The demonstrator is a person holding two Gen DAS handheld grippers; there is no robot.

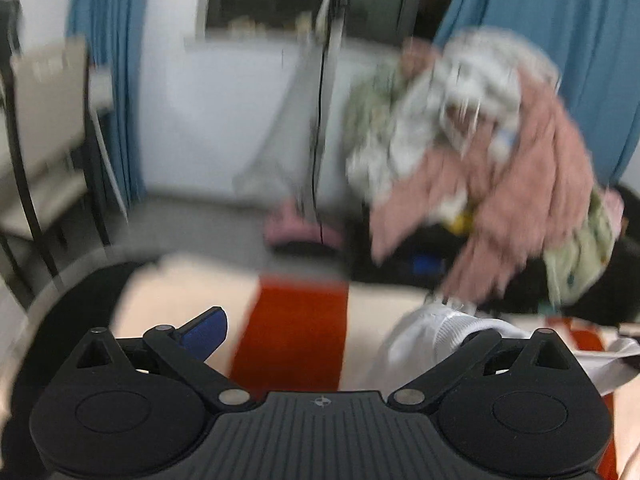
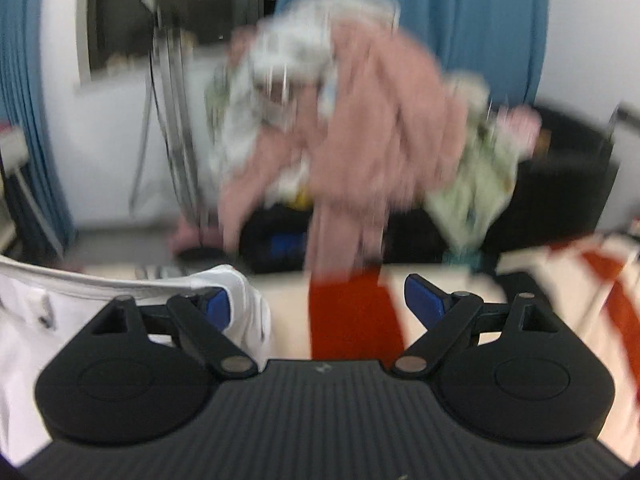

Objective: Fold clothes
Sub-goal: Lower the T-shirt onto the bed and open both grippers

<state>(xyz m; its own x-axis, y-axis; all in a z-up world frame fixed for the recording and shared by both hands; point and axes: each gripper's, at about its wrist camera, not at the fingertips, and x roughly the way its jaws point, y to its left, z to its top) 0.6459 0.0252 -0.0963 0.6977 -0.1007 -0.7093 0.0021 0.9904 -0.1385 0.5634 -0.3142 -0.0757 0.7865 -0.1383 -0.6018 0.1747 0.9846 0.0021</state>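
Clothes pile (image 2: 340, 120), pink and patterned, rises at the far edge of your cream-and-red surface (image 2: 352, 320). White garment (image 2: 240, 300) drapes your right gripper's (image 2: 320, 304) left finger. Both grippers stand spread; left gripper (image 1: 332, 332) likewise touches white cloth.

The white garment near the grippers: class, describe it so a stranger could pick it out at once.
Start at the cream surface with the broad red-orange stripe. On it, nearest the cameras, lies a plain white garment, beside the right gripper. Unlike the heaped pile of pink and patterned clothes behind, it is plain white and lies apart.
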